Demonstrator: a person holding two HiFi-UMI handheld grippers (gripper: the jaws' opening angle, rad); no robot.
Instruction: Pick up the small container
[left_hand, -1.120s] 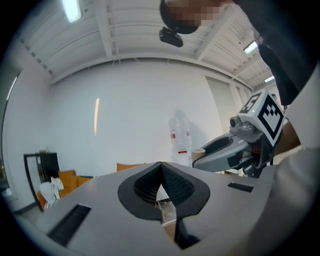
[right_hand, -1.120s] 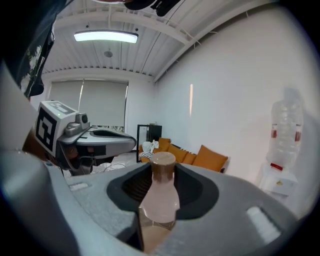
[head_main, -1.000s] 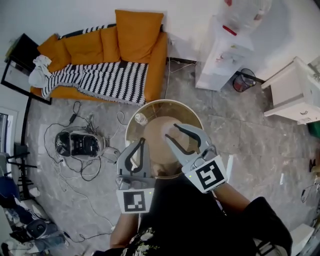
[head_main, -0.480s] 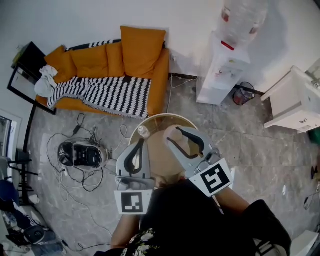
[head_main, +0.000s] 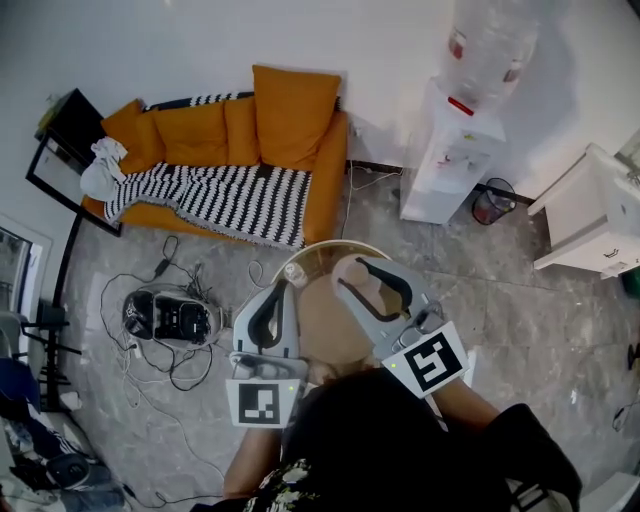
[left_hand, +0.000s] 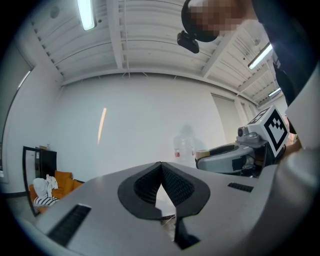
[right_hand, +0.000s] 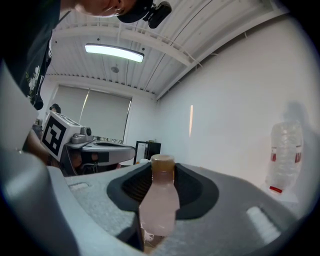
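The small container (right_hand: 159, 205), a pale pink bottle with a tan cap, stands upright between the dark pads of my right gripper (right_hand: 158, 172), which is shut on it. In the head view the right gripper (head_main: 352, 268) hangs over the round table (head_main: 322, 248), right of my left gripper (head_main: 283, 287). The left gripper (left_hand: 160, 165) is shut, its tips touching with nothing between them. The bottle is hard to make out from the head view.
A small pale round object (head_main: 295, 270) sits near the table's far left rim. An orange sofa (head_main: 240, 150) with a striped blanket stands behind, a water dispenser (head_main: 450, 160), a bin (head_main: 490, 203) and a white cabinet (head_main: 590, 215) at right. Cables and a black device (head_main: 165, 318) lie on the floor at left.
The head view has shifted: sofa, table and floor have slid down and right. Both grippers keep their pose and the bottle stays in the right jaws.
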